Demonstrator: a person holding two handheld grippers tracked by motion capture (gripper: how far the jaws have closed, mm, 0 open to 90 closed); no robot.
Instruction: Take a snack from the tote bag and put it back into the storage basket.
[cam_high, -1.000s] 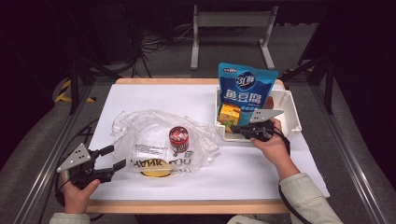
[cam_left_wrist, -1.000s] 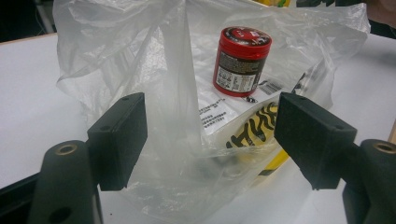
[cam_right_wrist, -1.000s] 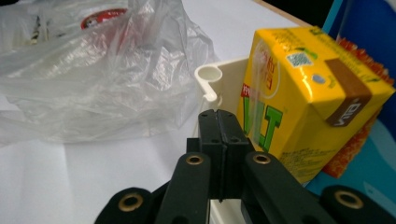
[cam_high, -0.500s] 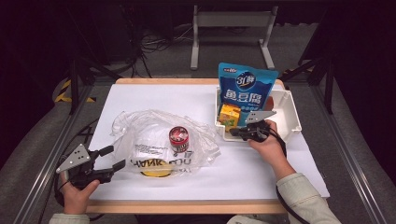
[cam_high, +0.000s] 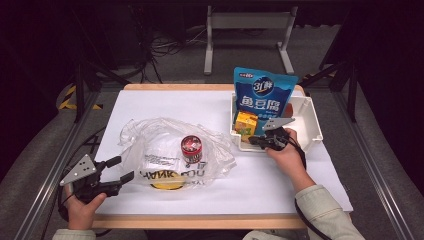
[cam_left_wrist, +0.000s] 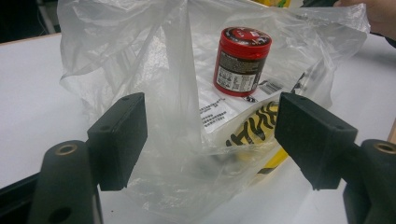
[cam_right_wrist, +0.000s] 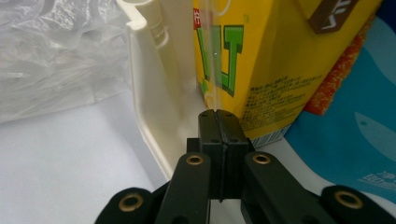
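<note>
The right hand-held gripper (cam_right_wrist: 218, 122), jaws pressed together on nothing, sits at the white bin (cam_right_wrist: 144, 100) just before the yellow carton (cam_right_wrist: 261, 60), whose top is cut off. The left hand-held gripper (cam_left_wrist: 210, 140) gapes before the plastic bag (cam_left_wrist: 140, 60), which blurs the red jar (cam_left_wrist: 242, 60).

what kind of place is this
Probably a lab or studio set up for recording, not a home: a white-topped table inside a metal frame, loose cables on the dark floor behind, and a hand-held gripper.
</note>
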